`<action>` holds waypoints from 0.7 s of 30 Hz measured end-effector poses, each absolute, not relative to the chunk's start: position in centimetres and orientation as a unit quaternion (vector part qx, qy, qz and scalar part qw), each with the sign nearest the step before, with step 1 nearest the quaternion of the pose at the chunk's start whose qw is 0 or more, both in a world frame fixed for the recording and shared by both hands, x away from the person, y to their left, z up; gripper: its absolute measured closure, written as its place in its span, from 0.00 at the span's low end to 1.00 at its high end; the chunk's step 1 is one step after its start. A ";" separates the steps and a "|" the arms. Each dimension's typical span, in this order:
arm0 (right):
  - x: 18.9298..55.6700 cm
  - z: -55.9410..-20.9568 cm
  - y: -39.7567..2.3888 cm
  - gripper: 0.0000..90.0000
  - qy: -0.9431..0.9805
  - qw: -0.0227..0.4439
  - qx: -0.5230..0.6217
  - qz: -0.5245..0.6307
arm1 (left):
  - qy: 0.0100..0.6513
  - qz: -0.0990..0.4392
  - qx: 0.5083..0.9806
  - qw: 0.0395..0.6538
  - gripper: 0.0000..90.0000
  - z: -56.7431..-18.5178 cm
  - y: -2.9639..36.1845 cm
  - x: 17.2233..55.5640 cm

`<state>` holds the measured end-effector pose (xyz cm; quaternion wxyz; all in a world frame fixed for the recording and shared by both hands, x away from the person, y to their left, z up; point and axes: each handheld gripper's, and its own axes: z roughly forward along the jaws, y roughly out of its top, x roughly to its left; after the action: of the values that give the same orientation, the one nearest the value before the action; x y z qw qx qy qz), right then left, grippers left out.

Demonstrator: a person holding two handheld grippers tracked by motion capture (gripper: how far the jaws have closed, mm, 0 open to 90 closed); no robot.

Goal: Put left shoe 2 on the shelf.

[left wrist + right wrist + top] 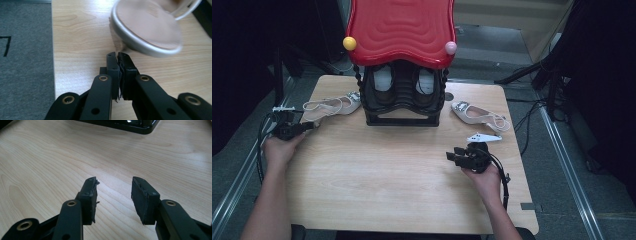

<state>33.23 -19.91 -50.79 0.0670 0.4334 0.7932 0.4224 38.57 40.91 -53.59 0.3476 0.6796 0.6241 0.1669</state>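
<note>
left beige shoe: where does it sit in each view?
High view: left beige shoe lies at the table's left rear, beside the black rack, just ahead of the shut left tool.
Left gripper view: its heel end, top right.
Right gripper view: not in it.
Shared landmark: the wooden table.
</note>
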 end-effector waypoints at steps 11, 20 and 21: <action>32.7 -50.8 -20.8 0.63 0.785 0.071 0.446 0.423 | 0.622 0.133 0.676 0.372 0.99 -53.6 40.1 39.0; 32.8 -50.8 -20.8 0.63 0.785 0.069 0.445 0.425 | 0.609 0.109 0.693 0.370 0.98 -53.5 38.0 38.8; 32.8 -50.7 -20.8 0.63 0.785 0.069 0.445 0.425 | 0.611 0.104 0.691 0.371 0.97 -53.5 37.8 38.9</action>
<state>32.81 -20.81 -50.74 0.0694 0.4449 0.7853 0.4251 38.85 37.80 -53.49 0.3714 0.6913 0.6109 0.1042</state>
